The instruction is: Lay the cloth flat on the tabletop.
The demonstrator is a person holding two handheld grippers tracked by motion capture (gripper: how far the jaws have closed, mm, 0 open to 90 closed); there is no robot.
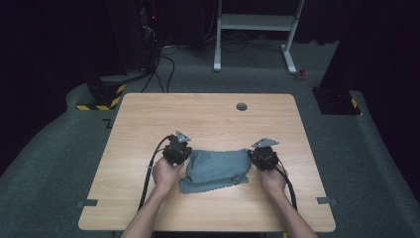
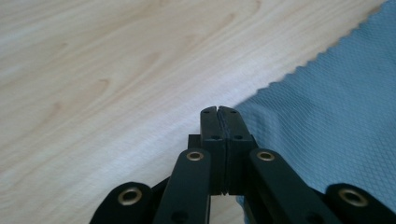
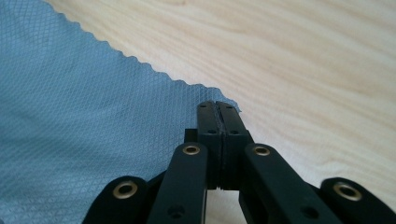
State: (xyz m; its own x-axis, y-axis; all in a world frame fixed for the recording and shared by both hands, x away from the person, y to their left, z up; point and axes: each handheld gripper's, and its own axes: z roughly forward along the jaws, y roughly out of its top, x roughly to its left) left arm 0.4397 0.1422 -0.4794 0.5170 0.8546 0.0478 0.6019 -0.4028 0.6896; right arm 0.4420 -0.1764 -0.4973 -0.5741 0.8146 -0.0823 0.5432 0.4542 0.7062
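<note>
While pinching one cloth [image 1: 215,168] corner each, w/ left gripper [image 2: 218,111] & right gripper [image 3: 216,106] jaws pressed tight, cloth between them on table [image 1: 208,111]. Prob. mid-fold. Next: lift both corners together, keep grip.

Grey cloth [image 1: 215,168] lies on wooden table [image 1: 208,111].

Both forearms reach forward, left gripper [image 1: 177,148] and right gripper [image 1: 263,153] low, jaws pressed together.
</note>
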